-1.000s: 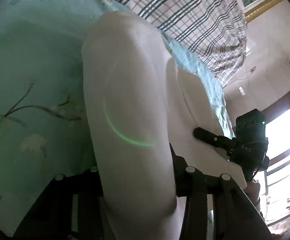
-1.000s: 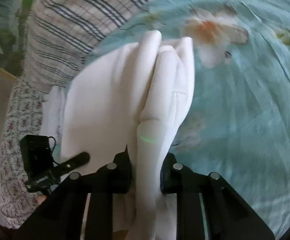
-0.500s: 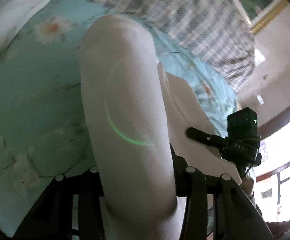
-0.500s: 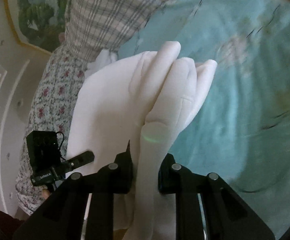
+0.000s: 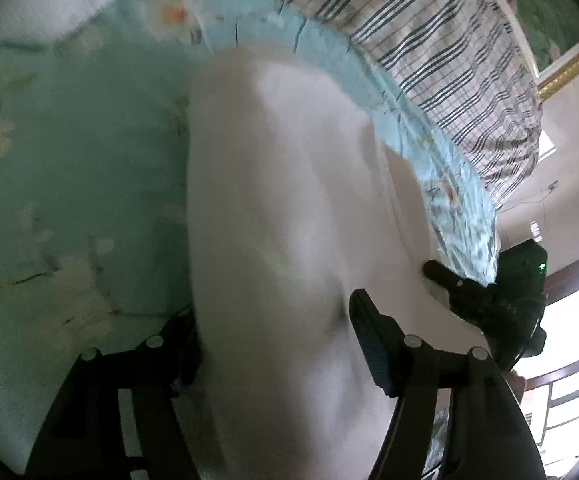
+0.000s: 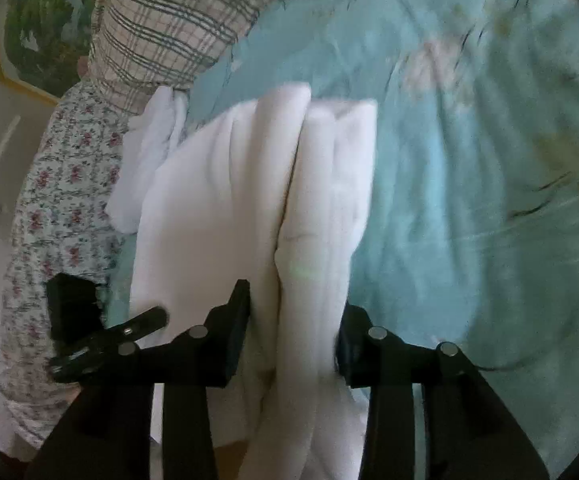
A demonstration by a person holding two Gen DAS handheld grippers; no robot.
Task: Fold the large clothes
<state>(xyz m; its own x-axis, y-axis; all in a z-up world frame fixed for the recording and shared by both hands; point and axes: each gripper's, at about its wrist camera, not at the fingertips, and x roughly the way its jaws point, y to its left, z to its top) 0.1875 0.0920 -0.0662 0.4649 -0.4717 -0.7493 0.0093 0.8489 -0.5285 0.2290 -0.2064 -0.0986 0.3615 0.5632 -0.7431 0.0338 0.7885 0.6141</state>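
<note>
Floral bedspread [image 6: 469, 208] — white garment [image 6: 289, 208] between opening right gripper [image 6: 293, 320] jaws

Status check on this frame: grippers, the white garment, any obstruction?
Left gripper and right gripper opening, white garment between both. Folded bundle over teal bedsheet. Nothing obstructing.

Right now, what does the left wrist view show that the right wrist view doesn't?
Left wrist only: a bright window with a dark wooden frame at the right edge, and the right gripper seen from outside.

Right wrist only: a pink floral-print fabric, a separate crumpled white cloth near the plaid, and the left gripper seen from outside.

Both: the folded white garment between opening fingers, no longer pinched, on the teal floral bedsheet, with the grey-striped plaid blanket and a gold-framed landscape picture beyond.
</note>
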